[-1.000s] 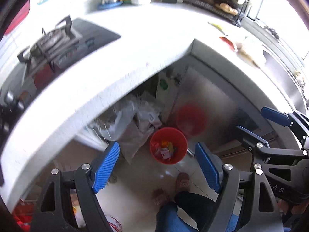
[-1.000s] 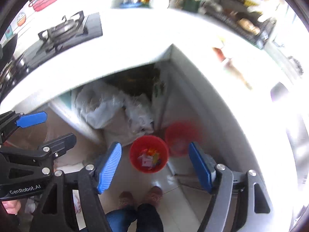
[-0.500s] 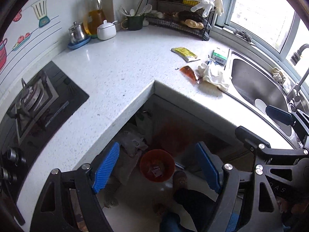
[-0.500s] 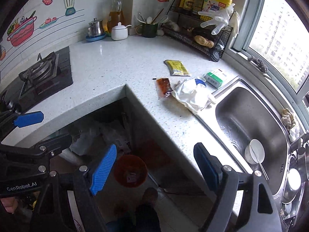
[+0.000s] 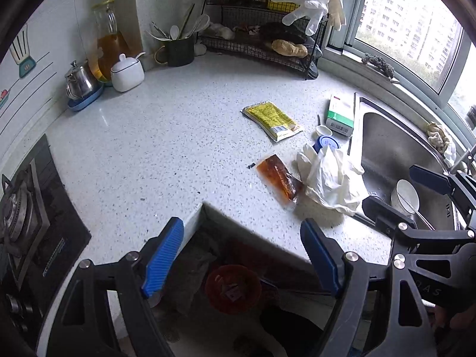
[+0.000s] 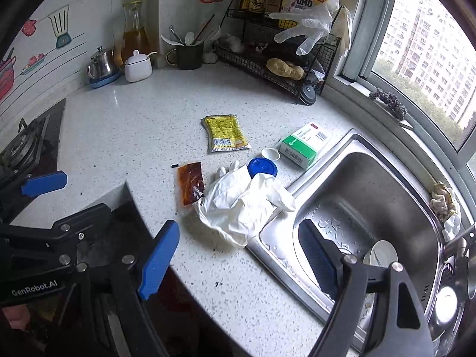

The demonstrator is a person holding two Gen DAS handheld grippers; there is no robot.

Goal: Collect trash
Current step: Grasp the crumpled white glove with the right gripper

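Trash lies on the speckled counter: a yellow sachet, a brown sauce packet, a crumpled white glove, a blue lid, a small white cap and a green-white box. A red bin with scraps stands on the floor below the counter corner. My left gripper is open and empty above the counter edge. My right gripper is open and empty, just short of the glove.
A steel sink with a white bowl lies right. A gas stove is at left. A wire rack, utensil cup, sugar pot and kettle line the back wall.
Both grippers have lifted from looking down at the red bin on the floor to facing the counter. The trash items now sit closer in view. Both stay open.
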